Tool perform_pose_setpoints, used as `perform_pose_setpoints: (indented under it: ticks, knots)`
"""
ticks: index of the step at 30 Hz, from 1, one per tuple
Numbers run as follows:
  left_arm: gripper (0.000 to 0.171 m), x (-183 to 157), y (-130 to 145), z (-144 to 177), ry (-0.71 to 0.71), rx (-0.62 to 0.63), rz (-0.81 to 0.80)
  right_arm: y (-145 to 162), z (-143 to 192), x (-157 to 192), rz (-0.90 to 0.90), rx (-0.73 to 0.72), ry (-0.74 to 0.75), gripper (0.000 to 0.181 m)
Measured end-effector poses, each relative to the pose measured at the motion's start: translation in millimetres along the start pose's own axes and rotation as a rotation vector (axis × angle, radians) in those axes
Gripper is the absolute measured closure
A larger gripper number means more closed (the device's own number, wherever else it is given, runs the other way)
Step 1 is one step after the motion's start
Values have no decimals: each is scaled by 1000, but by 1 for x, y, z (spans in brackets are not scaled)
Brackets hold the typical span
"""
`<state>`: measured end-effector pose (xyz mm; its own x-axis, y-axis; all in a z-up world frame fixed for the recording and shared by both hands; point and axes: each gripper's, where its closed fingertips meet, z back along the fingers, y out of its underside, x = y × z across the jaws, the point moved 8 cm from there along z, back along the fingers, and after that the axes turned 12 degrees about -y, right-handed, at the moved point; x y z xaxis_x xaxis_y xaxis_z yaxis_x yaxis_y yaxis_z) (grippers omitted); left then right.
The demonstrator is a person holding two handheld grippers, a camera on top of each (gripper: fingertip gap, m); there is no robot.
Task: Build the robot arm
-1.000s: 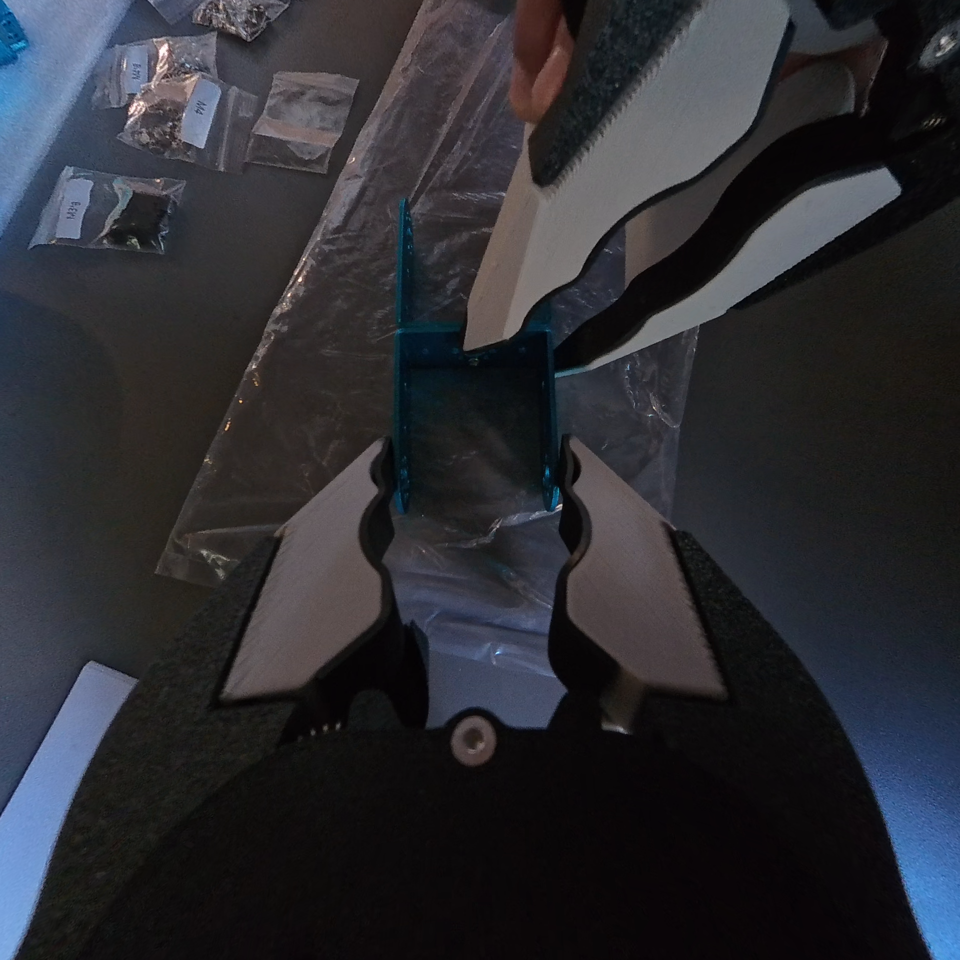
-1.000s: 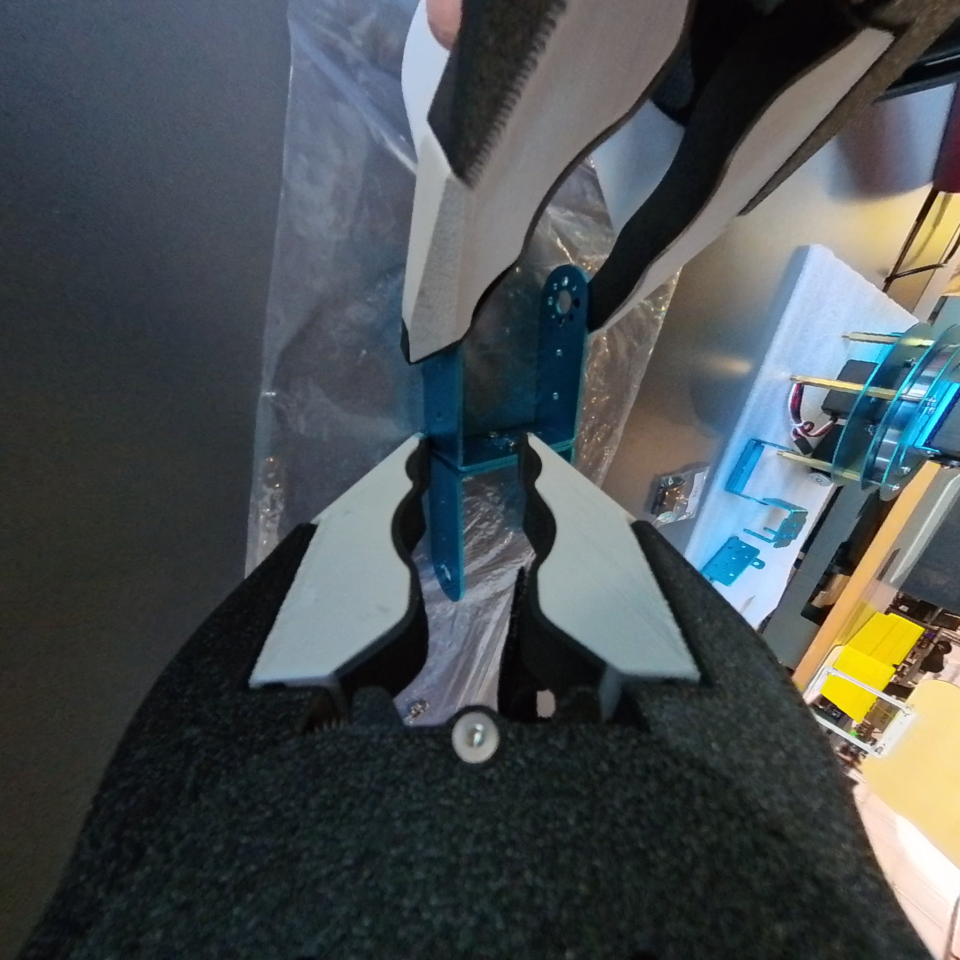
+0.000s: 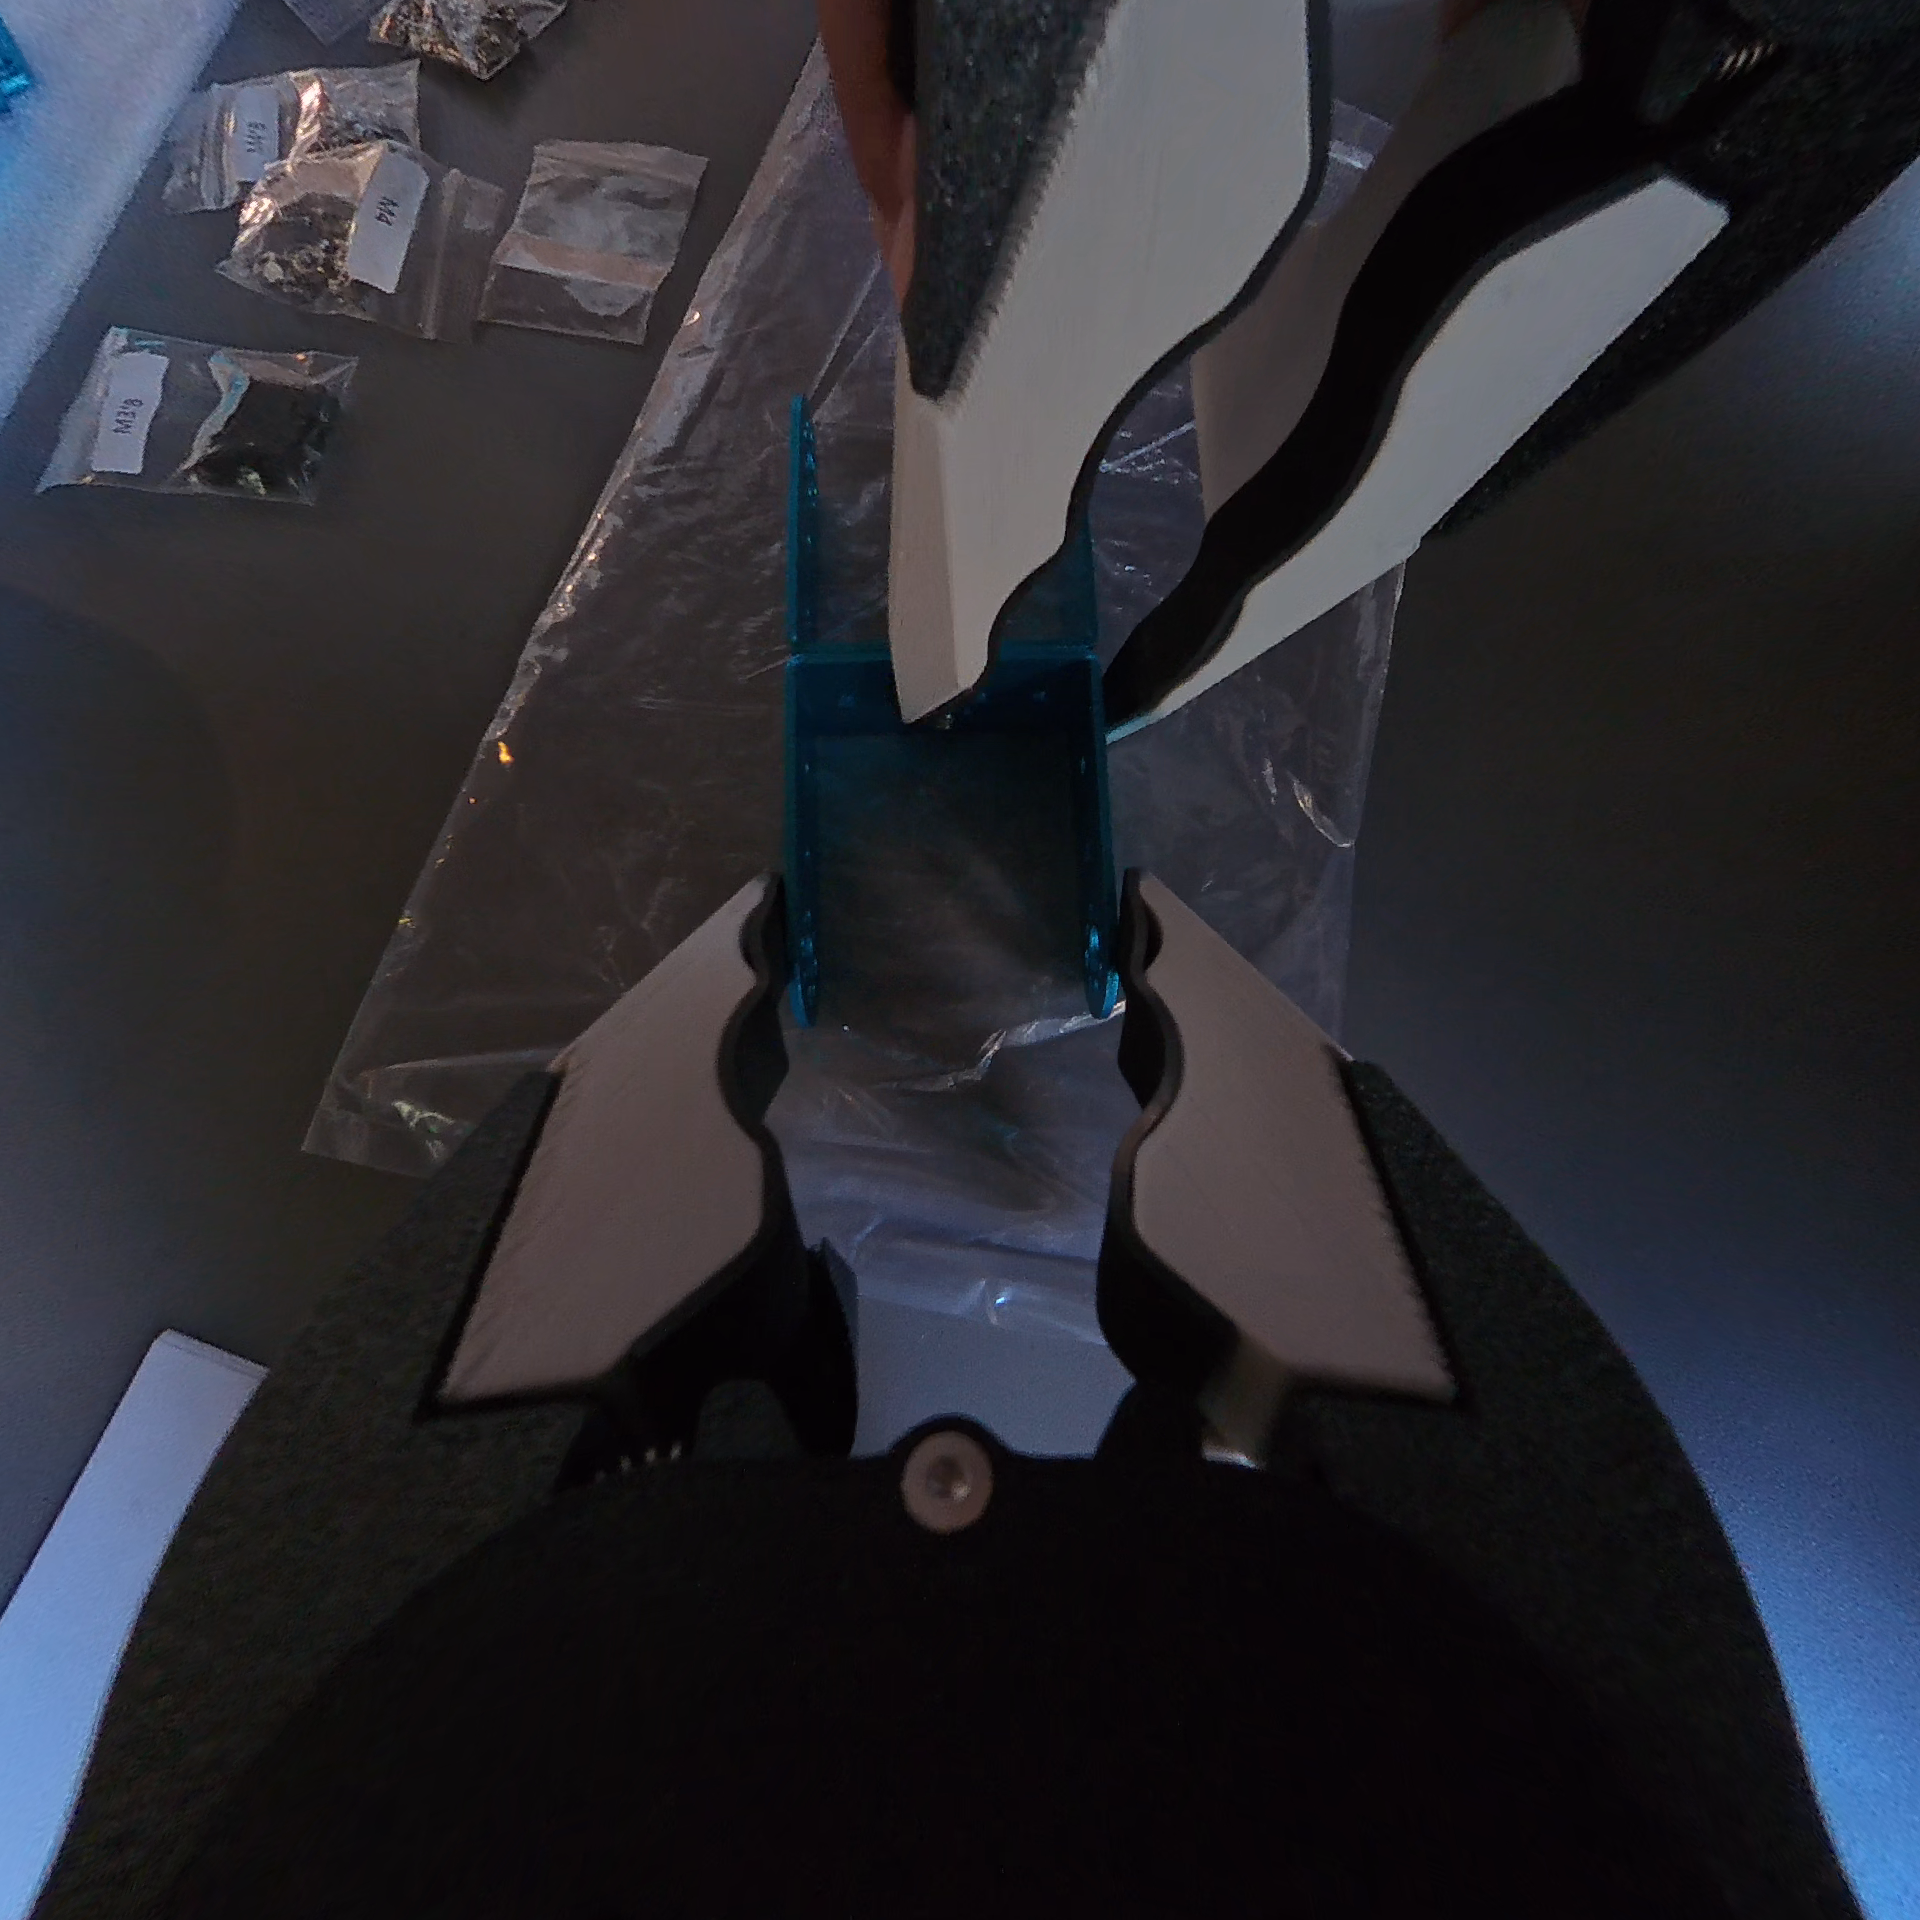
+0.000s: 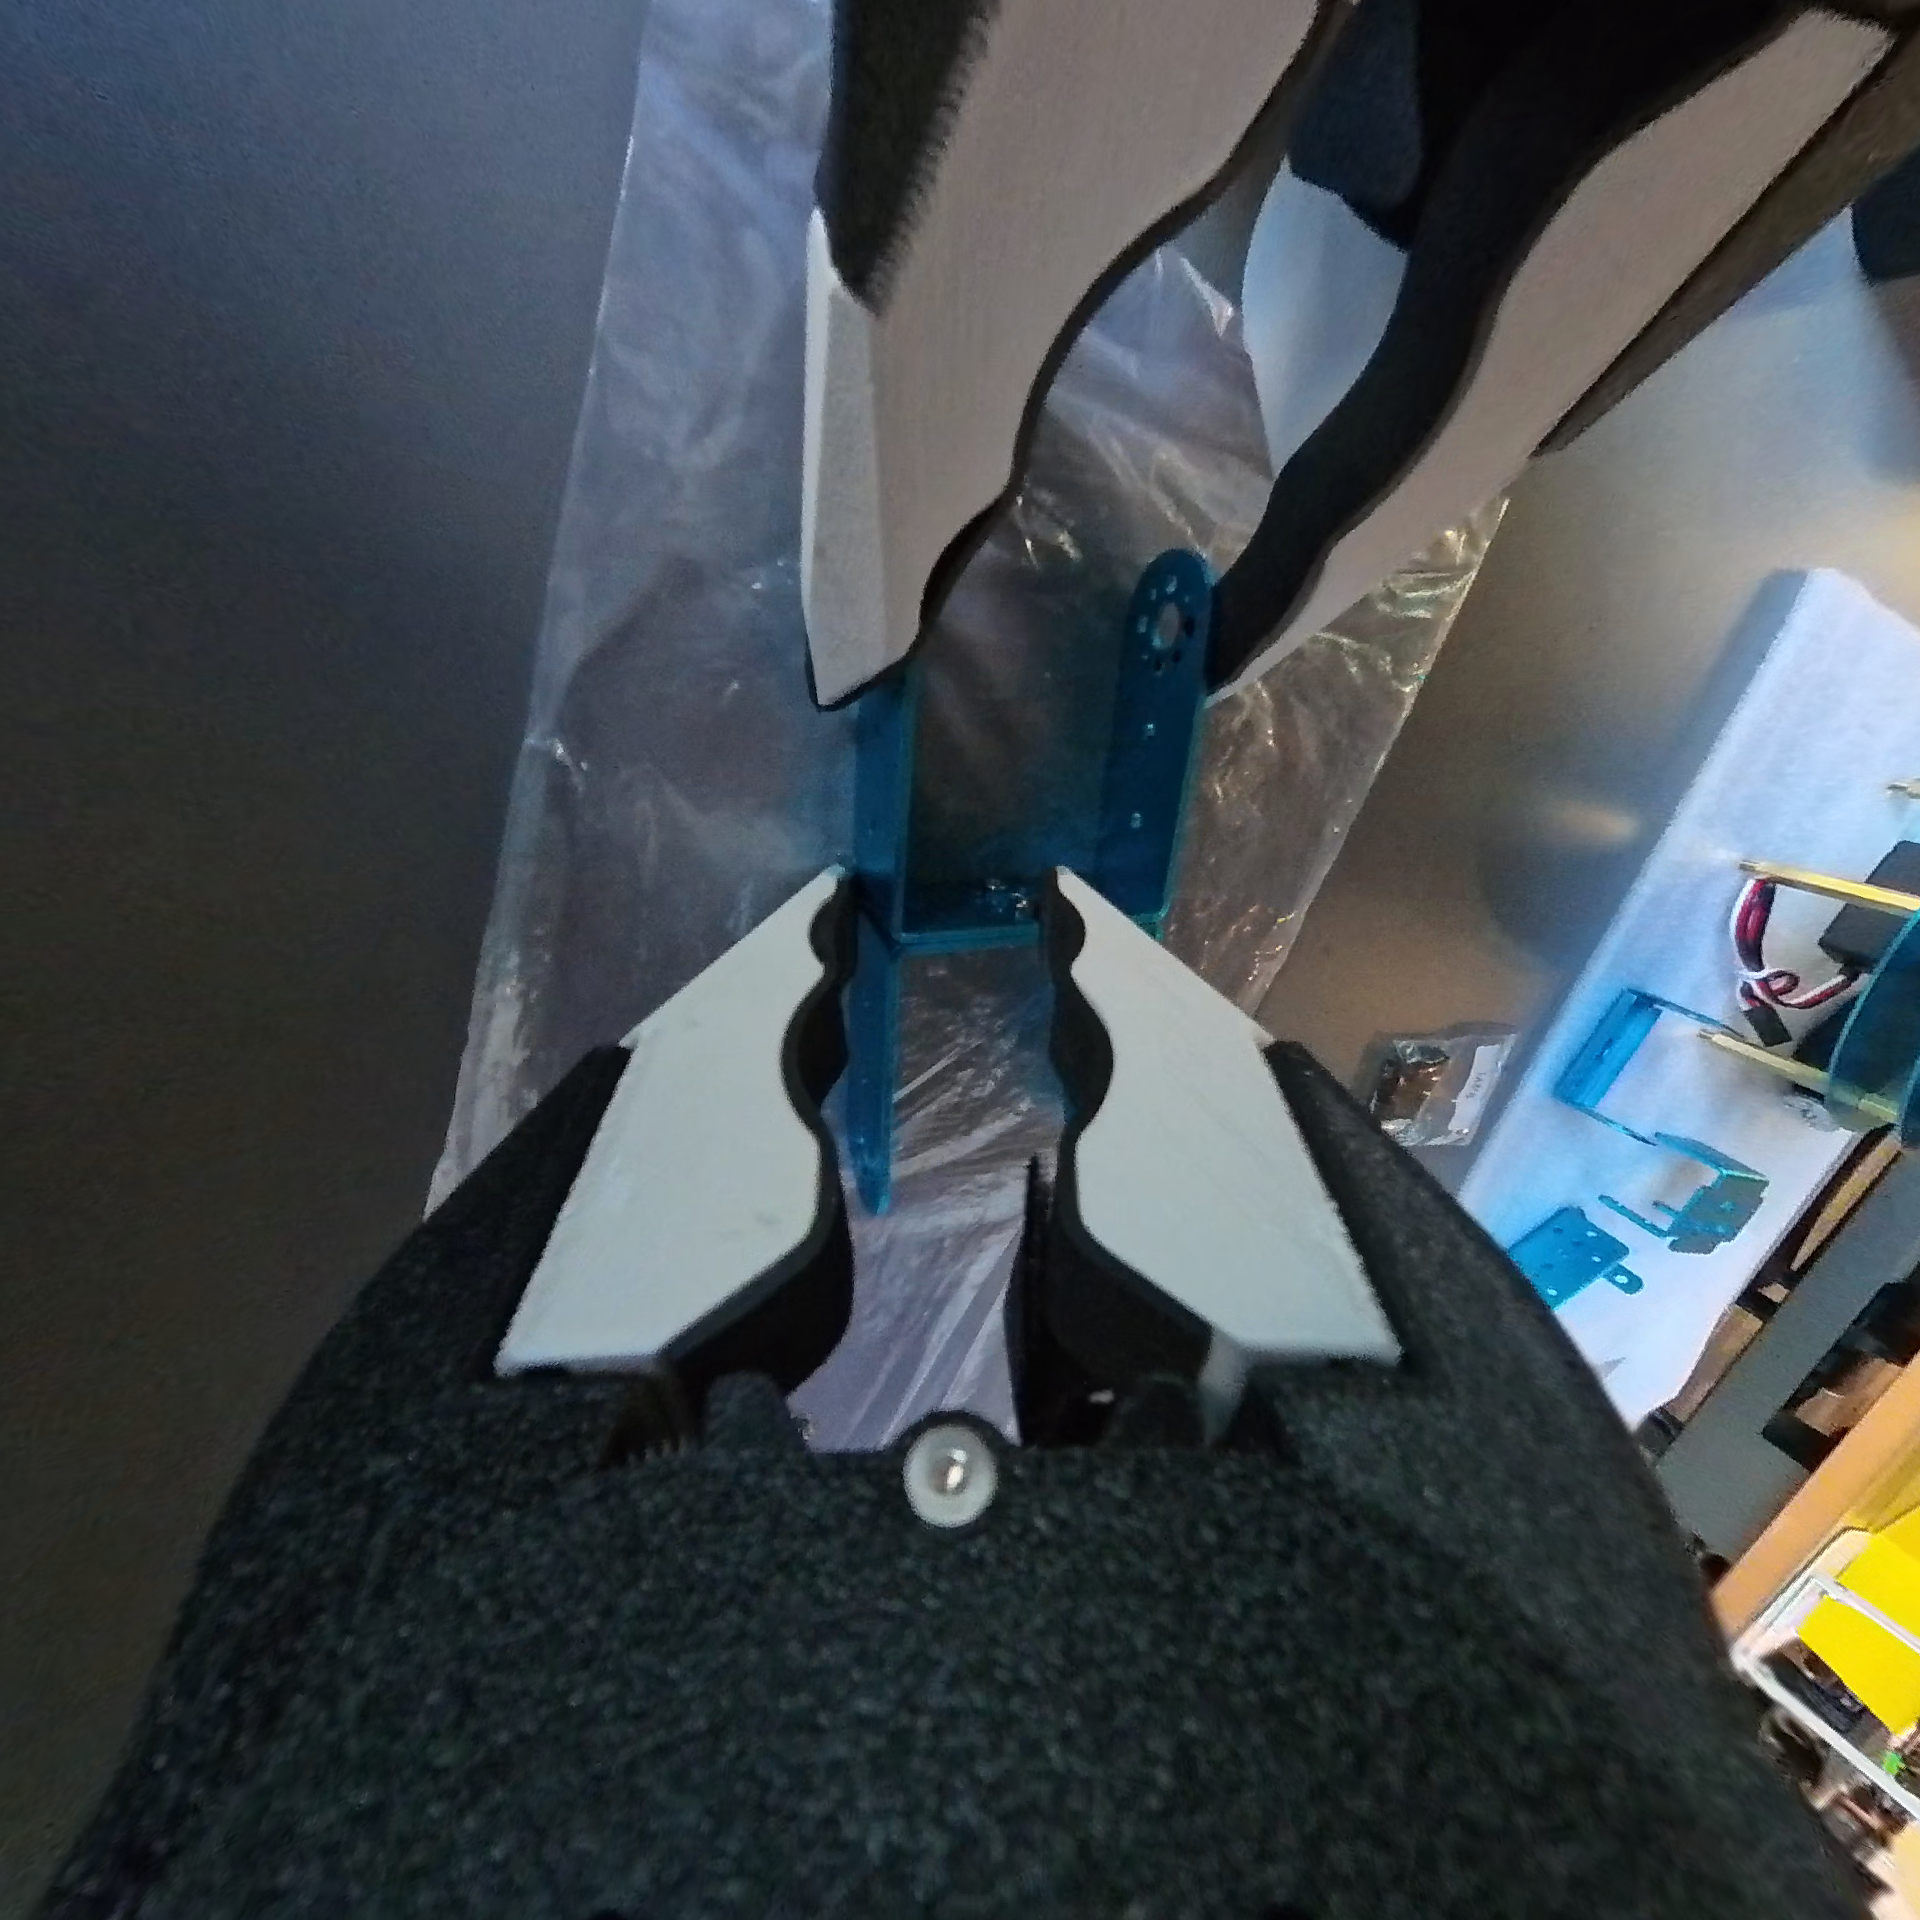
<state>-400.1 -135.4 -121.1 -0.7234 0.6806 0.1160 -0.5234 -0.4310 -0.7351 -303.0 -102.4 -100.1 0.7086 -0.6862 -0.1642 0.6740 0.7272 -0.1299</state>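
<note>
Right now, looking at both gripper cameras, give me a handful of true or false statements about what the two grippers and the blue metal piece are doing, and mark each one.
1. The left gripper has its fingers on the two side plates of the blue bracket assembly. True.
2. The right gripper is far from the bracket assembly. False: its fingertips sit at the assembly's middle cross plate.
3. A clear plastic bag lies under the assembly. True.
4. The small labelled bags hold red parts. False: their contents look dark or silvery.
5. More blue brackets lie on a white foam sheet in the right wrist view. True.
</note>
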Motion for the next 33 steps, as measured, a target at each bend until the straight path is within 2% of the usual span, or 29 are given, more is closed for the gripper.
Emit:
perform_pose_setpoints:
  ticks: [15,22,27,30,31,32,33]
  knots:
    - [108,-1,0,0,1,0,-2,-1,0,8,-35,10,98,147]
    - [108,-2,0,0,17,3,-6,6,1,11,-38,-100,101,145]
    - [108,-3,-1,0,4,-5,-36,19,16,20,-69,-280,-37,106]
    - [107,-5,-2,2,-23,-15,-83,37,23,6,-144,-361,-111,78]
    - [107,-6,-2,2,-30,-11,-95,41,21,2,-167,-361,-136,73]
    - [107,-6,-2,3,-37,-9,-104,41,20,-3,-176,-359,-131,76]
    - [107,-6,-3,3,-43,-7,-111,39,17,-7,-170,-355,-125,87]
